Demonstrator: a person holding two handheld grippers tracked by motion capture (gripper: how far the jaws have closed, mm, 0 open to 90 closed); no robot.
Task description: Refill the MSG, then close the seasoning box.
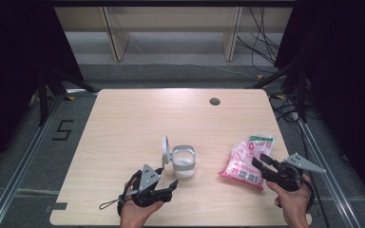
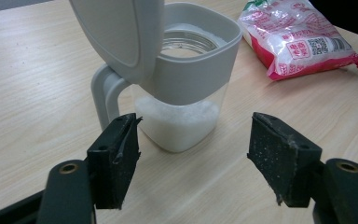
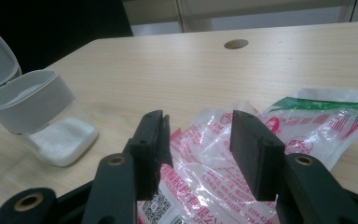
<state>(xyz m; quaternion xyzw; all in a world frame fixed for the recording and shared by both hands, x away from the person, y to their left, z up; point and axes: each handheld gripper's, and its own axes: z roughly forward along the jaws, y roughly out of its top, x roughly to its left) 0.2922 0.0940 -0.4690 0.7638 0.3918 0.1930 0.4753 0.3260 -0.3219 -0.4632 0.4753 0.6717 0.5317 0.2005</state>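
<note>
A clear square container (image 1: 184, 164) with a grey collar, a handle and a little white powder stands near the table's front middle, its grey lid (image 1: 165, 149) flipped up. My left gripper (image 1: 167, 178) sits just in front of it, open. In the left gripper view the container (image 2: 186, 79) and lid (image 2: 121, 32) rise beyond the gripper (image 2: 195, 122), nothing between the jaws. A pink and white plastic bag (image 1: 247, 159) lies flat at the right. My right gripper (image 1: 261, 160) hovers at its near edge, open; the bag (image 3: 321, 126) spreads beneath the gripper (image 3: 198, 119), not pinched. The container (image 3: 42, 116) stands at left.
The light wooden table (image 1: 138, 118) has a round cable hole (image 1: 214, 101) at the back right. Beyond the far edge stand pale shelf legs (image 1: 116, 38) and loose cables (image 1: 266, 42) on the floor. Dark curtains flank both sides.
</note>
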